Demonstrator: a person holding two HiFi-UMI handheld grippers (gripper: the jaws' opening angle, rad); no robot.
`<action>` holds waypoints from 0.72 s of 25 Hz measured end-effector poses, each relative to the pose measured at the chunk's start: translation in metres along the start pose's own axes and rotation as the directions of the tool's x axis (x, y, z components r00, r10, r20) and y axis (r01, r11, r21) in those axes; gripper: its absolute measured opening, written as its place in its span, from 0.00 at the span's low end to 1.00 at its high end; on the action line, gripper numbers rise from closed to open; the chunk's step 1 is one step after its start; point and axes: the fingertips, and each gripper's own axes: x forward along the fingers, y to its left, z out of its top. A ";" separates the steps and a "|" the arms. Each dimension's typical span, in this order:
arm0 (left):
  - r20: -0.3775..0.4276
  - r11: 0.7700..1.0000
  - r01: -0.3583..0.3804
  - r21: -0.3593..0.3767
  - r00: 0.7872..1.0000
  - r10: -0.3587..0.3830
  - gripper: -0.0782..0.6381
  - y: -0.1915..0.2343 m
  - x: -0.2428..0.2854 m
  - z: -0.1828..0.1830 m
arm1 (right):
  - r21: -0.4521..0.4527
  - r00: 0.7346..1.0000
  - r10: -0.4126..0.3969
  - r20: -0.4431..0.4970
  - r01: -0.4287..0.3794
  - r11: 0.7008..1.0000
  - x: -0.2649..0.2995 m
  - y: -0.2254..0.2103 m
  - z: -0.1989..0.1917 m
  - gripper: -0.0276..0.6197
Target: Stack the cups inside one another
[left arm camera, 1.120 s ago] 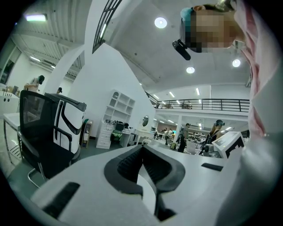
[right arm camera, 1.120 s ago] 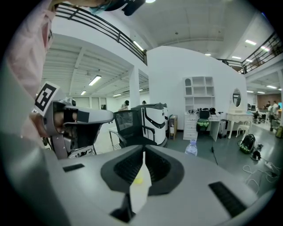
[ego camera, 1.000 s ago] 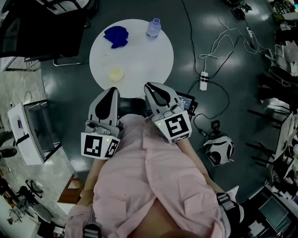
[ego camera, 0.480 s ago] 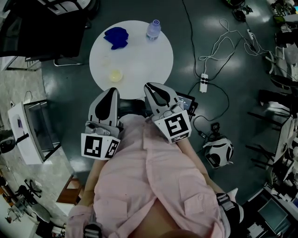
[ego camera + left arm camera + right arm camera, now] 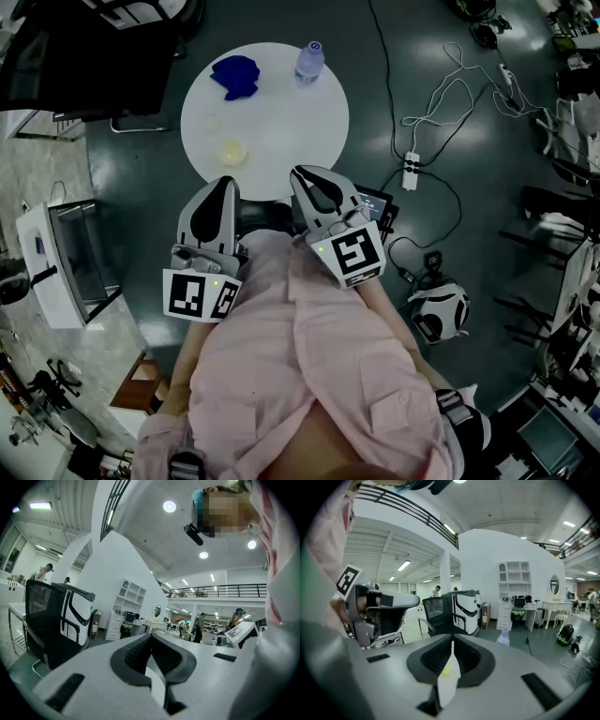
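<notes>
Head view: left gripper (image 5: 223,184) and right gripper (image 5: 306,174) sit by the person's chest, short of the table (image 5: 300,122), both closed on nothing. A yellow cup (image 5: 232,150) stands near the table's near edge, a faint clear cup (image 5: 214,122) near it.

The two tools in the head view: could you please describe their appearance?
Both the left tool and the right tool are white tapered shells with black ribbed pads, each carrying a cube of black-and-white square markers. The person wears a pale pink shirt.
</notes>
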 end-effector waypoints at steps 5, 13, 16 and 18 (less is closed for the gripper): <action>-0.005 1.000 -0.005 0.005 1.000 0.005 0.13 -0.002 -0.001 0.000 | 0.003 1.000 -0.001 0.007 0.001 1.000 -0.002 -0.002 0.000 0.10; -0.013 1.000 -0.010 0.002 1.000 0.010 0.13 -0.002 -0.003 -0.003 | 0.003 1.000 0.010 0.000 -0.010 1.000 -0.001 0.002 -0.002 0.10; -0.015 1.000 -0.007 -0.001 1.000 0.007 0.13 -0.002 -0.001 -0.004 | 0.003 1.000 0.006 -0.002 -0.006 1.000 -0.001 0.000 -0.003 0.10; -0.014 1.000 -0.005 -0.002 1.000 0.005 0.13 -0.003 0.000 -0.004 | 0.002 1.000 0.004 -0.002 -0.004 1.000 -0.002 -0.001 -0.002 0.10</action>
